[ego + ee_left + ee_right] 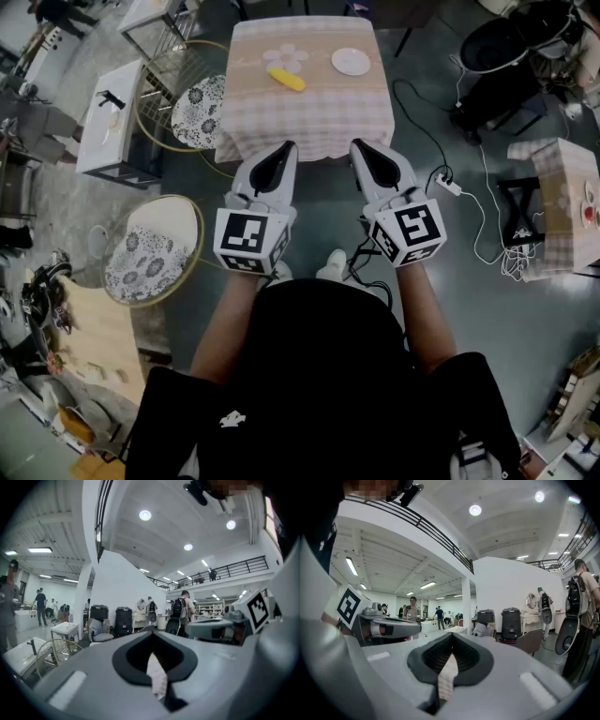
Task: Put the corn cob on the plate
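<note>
In the head view the yellow corn cob [287, 79] lies on a table with a checked cloth [309, 117], near its far middle, just below a flower-shaped mat [285, 58]. To the cob's right sits the white plate [351, 62], with nothing on it. My left gripper [286, 148] and right gripper [361, 147] are held side by side in front of the person, short of the table's near edge and pointing toward it. Both are shut and hold nothing. The left gripper view [152, 630] and the right gripper view [451, 637] look level across a hall and show neither cob nor plate.
Two round chairs with patterned cushions [199, 111] [150, 248] stand left of the table, beside a white cabinet [112, 122]. A power strip and cables [448, 184] lie on the floor to the right. Another checked table [562, 202] stands far right. People walk in the hall.
</note>
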Demonstrator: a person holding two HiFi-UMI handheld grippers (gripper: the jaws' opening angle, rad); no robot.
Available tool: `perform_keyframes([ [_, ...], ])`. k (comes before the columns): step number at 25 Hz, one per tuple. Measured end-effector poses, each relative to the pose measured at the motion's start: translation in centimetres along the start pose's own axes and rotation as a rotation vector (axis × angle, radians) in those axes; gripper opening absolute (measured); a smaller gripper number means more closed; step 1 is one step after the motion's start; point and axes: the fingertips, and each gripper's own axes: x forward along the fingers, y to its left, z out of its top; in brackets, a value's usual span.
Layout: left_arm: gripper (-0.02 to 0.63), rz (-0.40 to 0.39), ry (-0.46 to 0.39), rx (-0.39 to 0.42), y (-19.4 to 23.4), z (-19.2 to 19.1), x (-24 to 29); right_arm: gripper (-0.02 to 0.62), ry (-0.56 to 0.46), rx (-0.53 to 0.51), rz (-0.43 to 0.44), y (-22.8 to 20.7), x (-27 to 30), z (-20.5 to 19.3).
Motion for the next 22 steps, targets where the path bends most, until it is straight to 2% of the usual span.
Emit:
perform_keyframes([
  [6,0.009,0.007,0.002,-0.001,-0.6,0.0,0.6,0.000,-0.018,0.001,-0.010,-1.0,-0.3,0.1],
  [22,0.009,0.075,0.014,-0.013,-3.2,-0.1,4.2,0.001,-0.016,0.004,0.046,-5.8,-1.3,-0.8],
])
